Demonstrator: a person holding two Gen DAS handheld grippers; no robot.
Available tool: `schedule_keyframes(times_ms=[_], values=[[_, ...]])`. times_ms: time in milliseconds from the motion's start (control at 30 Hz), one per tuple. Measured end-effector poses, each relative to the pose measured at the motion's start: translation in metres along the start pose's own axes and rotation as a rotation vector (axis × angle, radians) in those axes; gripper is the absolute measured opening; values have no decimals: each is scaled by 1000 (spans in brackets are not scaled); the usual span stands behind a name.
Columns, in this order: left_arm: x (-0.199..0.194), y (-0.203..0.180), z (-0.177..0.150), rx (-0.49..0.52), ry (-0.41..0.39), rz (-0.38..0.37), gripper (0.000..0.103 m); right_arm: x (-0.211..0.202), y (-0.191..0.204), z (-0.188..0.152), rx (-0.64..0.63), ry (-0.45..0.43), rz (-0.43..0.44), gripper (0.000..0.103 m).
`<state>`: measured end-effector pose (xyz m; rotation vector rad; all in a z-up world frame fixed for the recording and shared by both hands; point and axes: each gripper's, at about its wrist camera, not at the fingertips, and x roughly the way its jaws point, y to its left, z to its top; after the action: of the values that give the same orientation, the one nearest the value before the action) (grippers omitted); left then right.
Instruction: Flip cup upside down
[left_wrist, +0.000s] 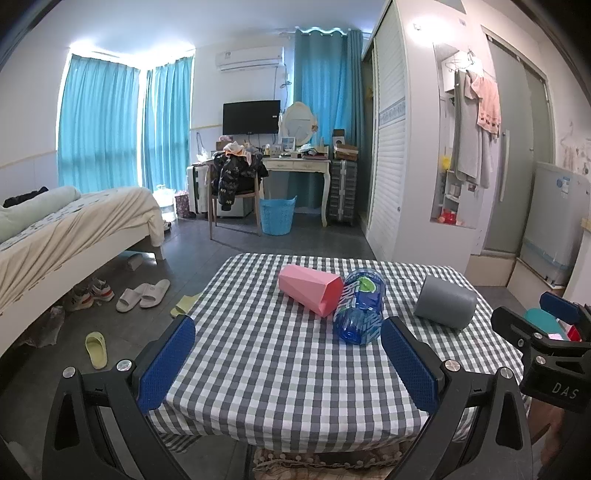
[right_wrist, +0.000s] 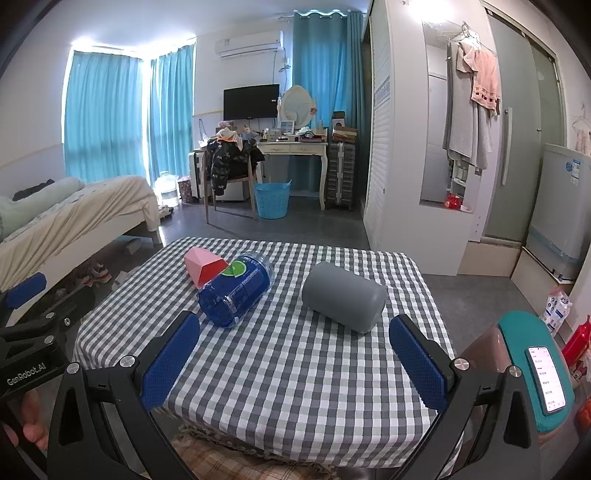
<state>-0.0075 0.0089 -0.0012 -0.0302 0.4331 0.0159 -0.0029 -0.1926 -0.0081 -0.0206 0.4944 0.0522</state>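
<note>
Three cups lie on their sides on a grey-checked tablecloth (left_wrist: 280, 369). A pink faceted cup (left_wrist: 308, 289) lies at the far middle, touching a blue clear cup (left_wrist: 360, 306) beside it. A grey cup (left_wrist: 445, 301) lies to the right. In the right wrist view the pink cup (right_wrist: 203, 266), blue cup (right_wrist: 234, 290) and grey cup (right_wrist: 343, 301) lie on the cloth (right_wrist: 295, 369) too. My left gripper (left_wrist: 286, 360) is open and empty, short of the cups. My right gripper (right_wrist: 295, 356) is open and empty, short of the grey cup.
A teal stool (right_wrist: 535, 369) with a phone (right_wrist: 546, 378) on it stands right of the table. A bed (left_wrist: 55, 236) and slippers (left_wrist: 142, 293) are to the left. A desk, chair and blue basket (left_wrist: 277, 216) stand at the back; a wardrobe (left_wrist: 388, 147) is on the right.
</note>
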Motion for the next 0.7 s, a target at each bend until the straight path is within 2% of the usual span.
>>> schedule_keyframes(times_ms=[700], values=[[-2,0,1,2,-2,-3,103,-4,5,3,-7,-1,4,103]])
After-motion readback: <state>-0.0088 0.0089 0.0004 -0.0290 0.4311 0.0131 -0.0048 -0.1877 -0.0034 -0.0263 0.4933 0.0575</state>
